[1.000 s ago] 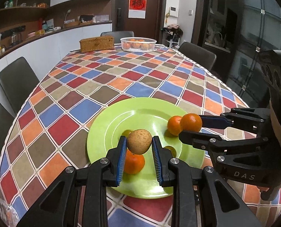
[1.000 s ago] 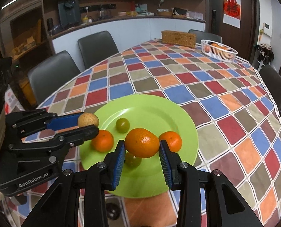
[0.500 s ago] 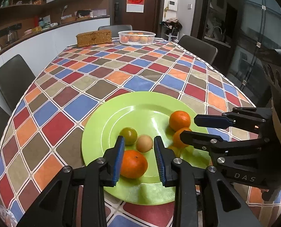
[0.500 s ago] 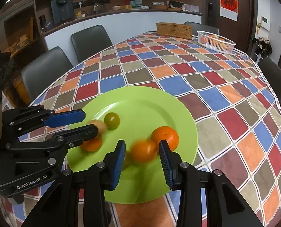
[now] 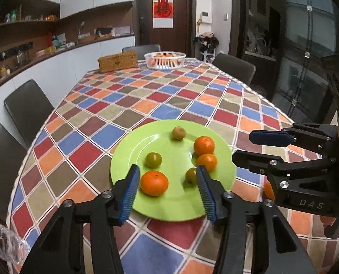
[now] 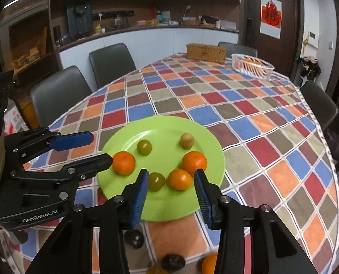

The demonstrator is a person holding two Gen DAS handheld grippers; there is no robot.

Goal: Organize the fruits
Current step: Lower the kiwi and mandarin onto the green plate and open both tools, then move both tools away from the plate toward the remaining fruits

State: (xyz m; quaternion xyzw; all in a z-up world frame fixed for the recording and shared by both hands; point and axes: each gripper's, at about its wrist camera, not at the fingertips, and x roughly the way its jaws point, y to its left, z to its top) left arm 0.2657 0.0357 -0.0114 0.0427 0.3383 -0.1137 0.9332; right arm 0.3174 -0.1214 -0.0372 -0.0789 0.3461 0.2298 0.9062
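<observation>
Plate: a round, glossy lime-green plate point(image 5: 123, 157) lies on the near part of the table, holding six fruits, all loose.
Fruits on plate: three orange mandarins point(image 5: 154, 183), point(image 5: 204, 145), point(image 5: 207, 162); two small dull-green round fruits point(image 5: 153, 159), point(image 5: 190, 175); one small tan, rough-skinned fruit point(image 5: 178, 133) toward the far rim.
Left gripper: the left gripper point(image 5: 168, 187) hovers over the plate's near edge, its ribbed blue pads spreading apart; the nearest mandarin and a green fruit show between them, untouched.
Right gripper: the right gripper point(image 6: 170, 188) hangs over the plate's near edge too, jaws opening, gripping nothing; a mandarin and a green fruit lie in the gap, clear of the pads.
Around the plate: in the right wrist view, two dark plum-like fruits point(image 6: 134, 238), point(image 6: 173, 261), an orange one point(image 6: 209, 263) and part of a greenish one sit on the cloth just short of the plate, under the gripper.
Far end: a white slatted plastic basket point(image 5: 165, 59) with orange fruit inside, just beside a woven wicker box point(image 5: 117, 61).
Surface: an oval table under a tablecloth point(image 5: 128, 96) of red, blue, orange, brown and khaki diamonds with white lines.
Room: dark padded chairs point(image 5: 28, 107) ring the table; a white counter with cluttered shelves runs along the wall; a dark door carries a red paper hanging point(image 5: 162, 10).
Corner: crinkled clear plastic point(image 5: 3, 244) shows at the lower left of the left wrist view.
</observation>
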